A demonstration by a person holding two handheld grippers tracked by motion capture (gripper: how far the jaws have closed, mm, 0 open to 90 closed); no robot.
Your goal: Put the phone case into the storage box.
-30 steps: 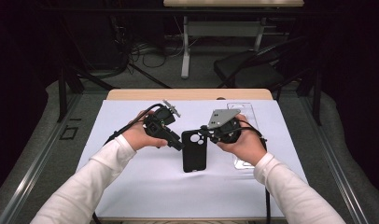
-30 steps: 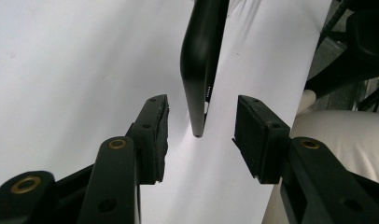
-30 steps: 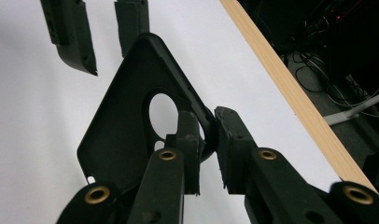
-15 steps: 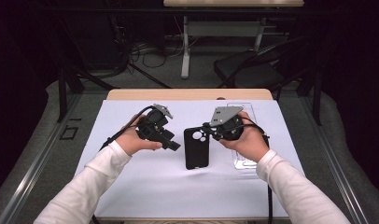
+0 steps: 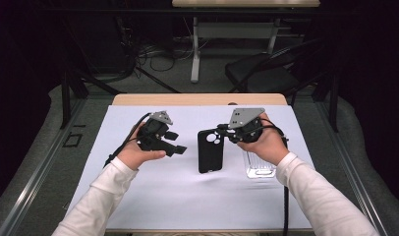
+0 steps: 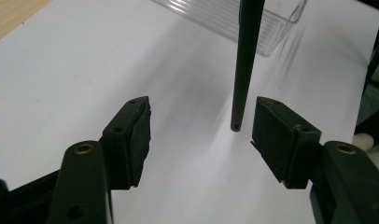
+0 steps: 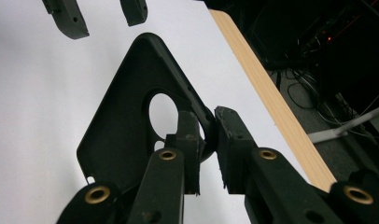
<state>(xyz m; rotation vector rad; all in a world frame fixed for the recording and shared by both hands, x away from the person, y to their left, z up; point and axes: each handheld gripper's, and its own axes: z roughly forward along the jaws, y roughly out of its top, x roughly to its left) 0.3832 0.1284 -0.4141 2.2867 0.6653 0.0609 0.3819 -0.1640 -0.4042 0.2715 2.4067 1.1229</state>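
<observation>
- White sheeting [image 5: 187,196] is covering the wooden table [image 5: 138,99], with dark floor, cables and a chair beyond it at twelve o'clock.
- In the high view the right gripper [image 5: 226,132] is pinching the black phone case [image 5: 210,150] at its camera-hole end; in the right gripper view its jaws are clamped on the rim by that hole [image 7: 207,130].
- Over at nine o'clock from the case, the left gripper [image 5: 180,148] has just been opening its jaws; they are standing apart with nothing between them, the case edge [image 6: 242,65] hanging just ahead.
- A clear case [image 5: 259,164] is lying at four o'clock from the black one.
- Judging by this, a release after a two-handed hold is under way; next the right gripper probably needs to carry or lay down the case alone.
</observation>
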